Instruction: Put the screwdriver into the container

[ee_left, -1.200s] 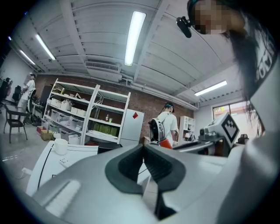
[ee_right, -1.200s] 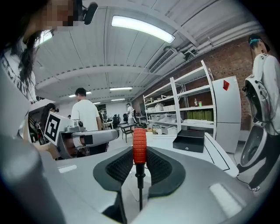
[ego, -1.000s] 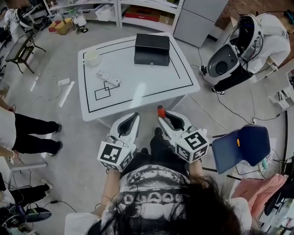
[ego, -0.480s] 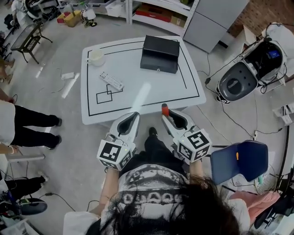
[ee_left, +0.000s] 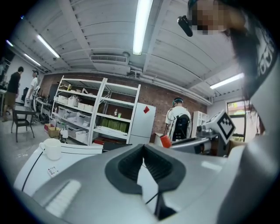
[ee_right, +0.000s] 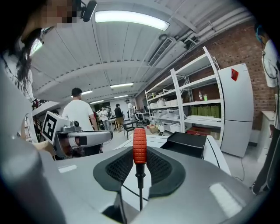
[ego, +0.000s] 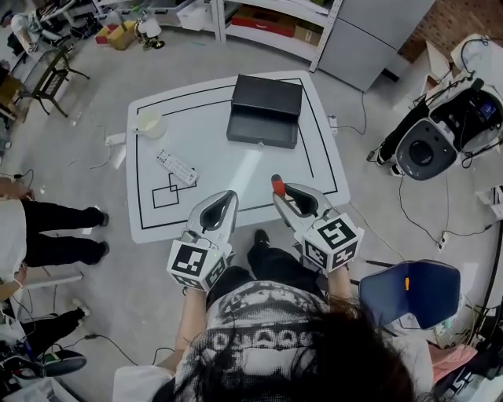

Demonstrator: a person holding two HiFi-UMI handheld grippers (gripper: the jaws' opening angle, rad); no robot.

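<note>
The black container (ego: 264, 110) stands at the far side of the white table (ego: 314, 161); in the right gripper view the container (ee_right: 186, 143) lies ahead to the right. My right gripper (ego: 283, 193) is over the table's near edge, shut on the screwdriver. Its red handle (ego: 277, 184) sticks out past the jaws. In the right gripper view the screwdriver (ee_right: 139, 146) stands upright between the pads of that gripper (ee_right: 140, 161), thin shaft pointing down. My left gripper (ego: 226, 200) hovers beside it, shut with nothing in it (ee_left: 143, 151).
A cream cup (ego: 149, 122) and a remote control (ego: 176, 167) lie on the table's left half. A blue chair (ego: 409, 286) is at my right, a white robot (ego: 432, 141) beyond it. A person's legs (ego: 47, 228) stand to the left. Shelving (ego: 259, 20) lines the back.
The table has come closer, and both grippers now reach over its near edge. The right gripper keeps its hold on the screwdriver.
</note>
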